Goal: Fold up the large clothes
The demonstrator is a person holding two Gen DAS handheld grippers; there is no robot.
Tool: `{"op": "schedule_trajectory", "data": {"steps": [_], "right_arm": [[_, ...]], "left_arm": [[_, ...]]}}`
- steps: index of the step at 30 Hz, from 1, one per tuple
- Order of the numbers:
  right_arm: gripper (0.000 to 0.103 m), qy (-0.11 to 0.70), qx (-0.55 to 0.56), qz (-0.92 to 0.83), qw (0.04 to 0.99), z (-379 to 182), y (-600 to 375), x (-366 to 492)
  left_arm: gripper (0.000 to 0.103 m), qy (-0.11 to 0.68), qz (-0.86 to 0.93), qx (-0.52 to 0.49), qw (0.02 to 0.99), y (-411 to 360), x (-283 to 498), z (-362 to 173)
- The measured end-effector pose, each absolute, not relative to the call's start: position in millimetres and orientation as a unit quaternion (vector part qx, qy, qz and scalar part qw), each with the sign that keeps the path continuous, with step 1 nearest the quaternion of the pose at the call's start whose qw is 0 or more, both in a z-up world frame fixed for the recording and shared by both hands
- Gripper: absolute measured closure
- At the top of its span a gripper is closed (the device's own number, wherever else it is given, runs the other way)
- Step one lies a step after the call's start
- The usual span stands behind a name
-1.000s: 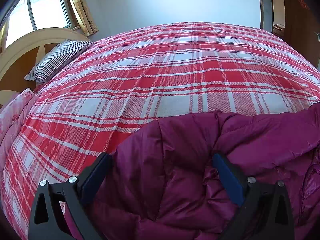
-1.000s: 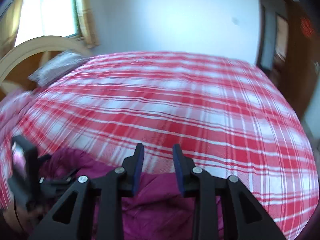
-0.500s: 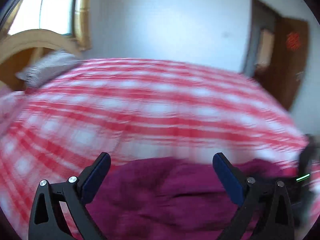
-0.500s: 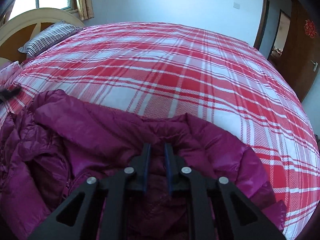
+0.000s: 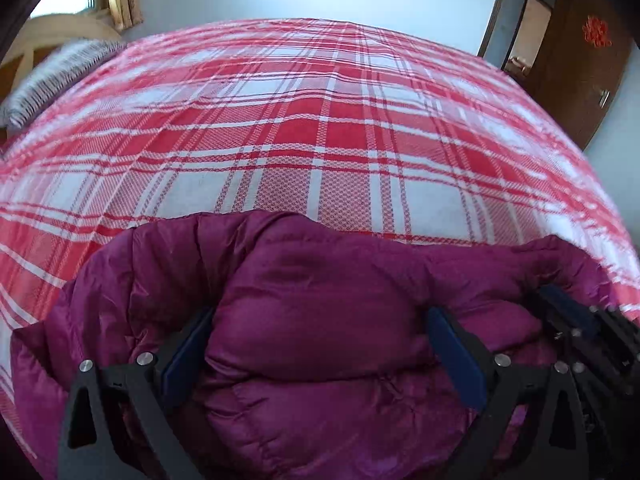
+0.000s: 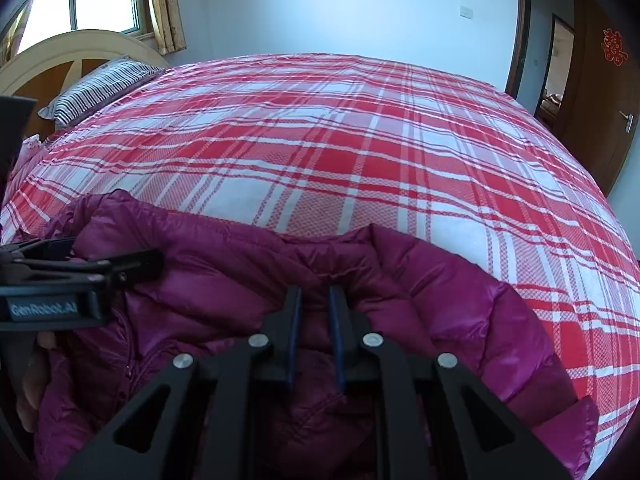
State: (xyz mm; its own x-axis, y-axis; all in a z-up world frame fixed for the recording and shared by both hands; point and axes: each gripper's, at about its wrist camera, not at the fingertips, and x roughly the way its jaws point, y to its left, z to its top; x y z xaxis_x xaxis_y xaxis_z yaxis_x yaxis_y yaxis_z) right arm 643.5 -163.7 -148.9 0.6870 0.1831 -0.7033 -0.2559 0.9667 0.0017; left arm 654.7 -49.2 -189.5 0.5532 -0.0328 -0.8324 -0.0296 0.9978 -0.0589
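A puffy magenta down jacket [image 5: 320, 320] lies crumpled at the near edge of the bed. My left gripper [image 5: 320, 316] is open wide, pointing down at it, with a fat bulge of the jacket rising between its blue pads. My right gripper [image 6: 315, 294] is shut on a raised fold of the jacket [image 6: 440, 300] near its far edge. In the right wrist view, the left gripper's fingers [image 6: 136, 266] rest on the jacket to the left. The right gripper's fingers [image 5: 568, 312] show at the right edge of the left wrist view.
The red and white plaid bed sheet [image 6: 340, 152] stretches away beyond the jacket. A striped pillow [image 6: 100, 88] lies against the wooden headboard [image 6: 60, 48] under a window at far left. A dark door [image 6: 600, 92] stands at the right. A hand [image 6: 32, 380] holds the left gripper.
My right gripper came down onto the jacket and closed on a fold. My left gripper swung up and to the right, then came down over the jacket's middle, jaws still wide.
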Motion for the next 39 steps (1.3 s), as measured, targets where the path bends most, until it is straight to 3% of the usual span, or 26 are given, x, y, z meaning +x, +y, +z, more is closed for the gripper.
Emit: {"op": "schedule_trajectory", "data": {"steps": [39], "right_arm": [[0.087, 0.38, -0.088, 0.094, 0.916, -156.8, -151.3, 645.4]], "left_arm": [[0.0, 0.446, 0.036, 0.003, 0.894, -60.4, 649.9, -193.8]]}}
